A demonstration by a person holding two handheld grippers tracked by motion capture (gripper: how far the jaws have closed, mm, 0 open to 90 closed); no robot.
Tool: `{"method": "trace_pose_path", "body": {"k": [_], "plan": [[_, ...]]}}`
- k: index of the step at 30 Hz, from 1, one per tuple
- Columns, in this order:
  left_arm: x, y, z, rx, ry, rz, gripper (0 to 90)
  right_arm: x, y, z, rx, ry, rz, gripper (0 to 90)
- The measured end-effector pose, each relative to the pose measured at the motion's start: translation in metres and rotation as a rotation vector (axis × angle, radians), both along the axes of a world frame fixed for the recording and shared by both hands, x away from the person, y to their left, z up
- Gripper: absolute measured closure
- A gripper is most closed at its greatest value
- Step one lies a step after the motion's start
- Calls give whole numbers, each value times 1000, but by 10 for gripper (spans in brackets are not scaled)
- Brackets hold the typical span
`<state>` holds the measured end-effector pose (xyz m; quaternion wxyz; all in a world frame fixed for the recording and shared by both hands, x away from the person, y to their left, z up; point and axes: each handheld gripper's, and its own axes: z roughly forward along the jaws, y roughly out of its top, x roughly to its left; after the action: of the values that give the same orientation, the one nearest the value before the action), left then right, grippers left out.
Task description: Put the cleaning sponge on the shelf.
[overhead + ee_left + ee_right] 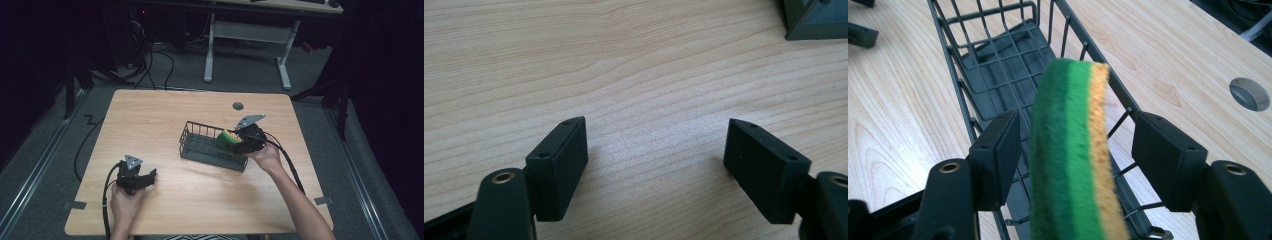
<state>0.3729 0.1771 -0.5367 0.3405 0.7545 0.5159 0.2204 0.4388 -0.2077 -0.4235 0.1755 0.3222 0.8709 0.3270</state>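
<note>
Left gripper [150,176]: black body, grey three-cornered plate on top, black cable trailing to the frame's bottom edge.
Right gripper [1075,152]: black blocky jaws, brass-ringed screw holes.
Forearms: bare, no sleeves.

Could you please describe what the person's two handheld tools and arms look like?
Both the left tool and the right tool are black, each topped by a grey three-cornered plate and trailing a black cable. Their jaws end in blocky black pads. The forearms are bare, without sleeves.
</note>
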Motion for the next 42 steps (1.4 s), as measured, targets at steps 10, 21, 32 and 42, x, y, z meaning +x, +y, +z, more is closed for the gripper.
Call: {"method": "trace_pose_path", "body": {"k": [10, 21, 32, 42], "plan": [[0, 0, 0, -1, 1, -1, 261, -8, -22, 12, 89, -42, -60, 371], [0, 0, 0, 0, 0, 0, 261, -30, -57, 22, 194, -54, -175, 388], [0, 0, 0, 2, 0, 0, 261, -60, -101, 15, 276, -66, -290, 396], [0, 0, 0, 2, 1, -1, 261, -78, -125, 5, 331, -76, -350, 400]]}}
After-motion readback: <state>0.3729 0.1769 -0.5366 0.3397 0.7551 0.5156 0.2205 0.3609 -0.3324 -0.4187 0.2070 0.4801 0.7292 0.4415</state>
